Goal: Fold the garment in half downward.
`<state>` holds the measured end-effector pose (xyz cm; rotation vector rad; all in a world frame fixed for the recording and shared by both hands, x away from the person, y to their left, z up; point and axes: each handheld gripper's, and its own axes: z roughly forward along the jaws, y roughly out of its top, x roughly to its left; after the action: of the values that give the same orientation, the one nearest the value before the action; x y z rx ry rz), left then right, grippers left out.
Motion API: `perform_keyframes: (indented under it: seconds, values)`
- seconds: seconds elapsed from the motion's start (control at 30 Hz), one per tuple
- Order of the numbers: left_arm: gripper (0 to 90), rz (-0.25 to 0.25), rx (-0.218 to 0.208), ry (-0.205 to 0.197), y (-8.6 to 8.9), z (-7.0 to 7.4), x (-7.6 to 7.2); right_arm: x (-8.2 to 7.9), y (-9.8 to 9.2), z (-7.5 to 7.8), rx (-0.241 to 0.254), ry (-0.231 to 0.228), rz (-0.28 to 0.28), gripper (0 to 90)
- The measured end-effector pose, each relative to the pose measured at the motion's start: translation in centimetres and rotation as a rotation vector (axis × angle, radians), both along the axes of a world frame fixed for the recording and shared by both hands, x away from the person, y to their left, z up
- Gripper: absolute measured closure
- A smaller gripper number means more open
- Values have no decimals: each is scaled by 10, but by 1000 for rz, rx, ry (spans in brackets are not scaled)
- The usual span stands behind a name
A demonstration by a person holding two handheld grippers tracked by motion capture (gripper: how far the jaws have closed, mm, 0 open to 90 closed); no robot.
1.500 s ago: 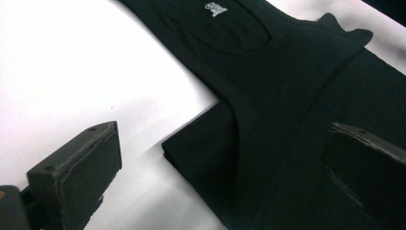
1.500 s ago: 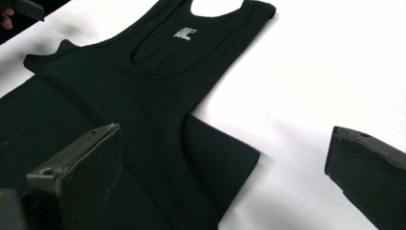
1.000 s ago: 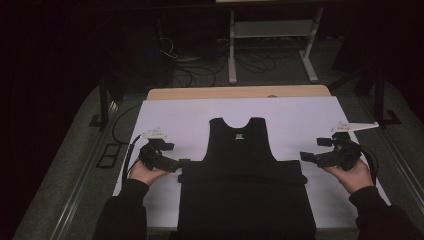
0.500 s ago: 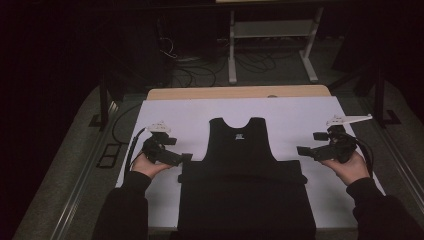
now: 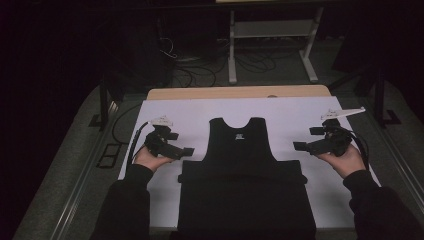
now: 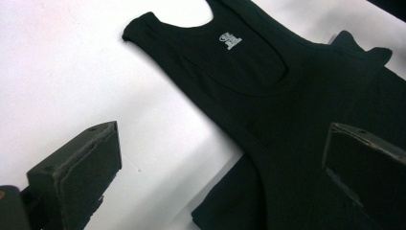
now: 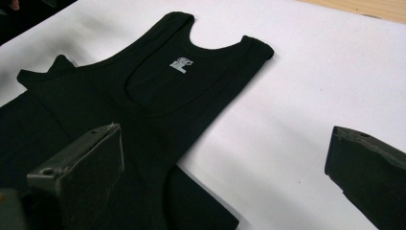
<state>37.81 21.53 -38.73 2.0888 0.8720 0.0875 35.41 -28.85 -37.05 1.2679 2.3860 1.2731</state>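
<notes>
On the white sheet (image 5: 200, 112) covering the table, our black tank top (image 5: 240, 145) lies flat at the centre, neck away from us, over a wider black garment (image 5: 245, 205) nearer our edge. We hold the left gripper (image 5: 186, 152) just beside the top's left side and the right gripper (image 5: 298, 146) near its right; both have jaws wide apart, gripping nothing. Our judgement: pinch both side edges evenly, one layer only, to fold cleanly.
</notes>
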Motion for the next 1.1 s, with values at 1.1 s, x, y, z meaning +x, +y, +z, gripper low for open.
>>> perform_keyframes:
  seconds: [1.1]
  values:
    - [0,4,-21,20,-14,2,36,51,22,5,-22,11,13,0]
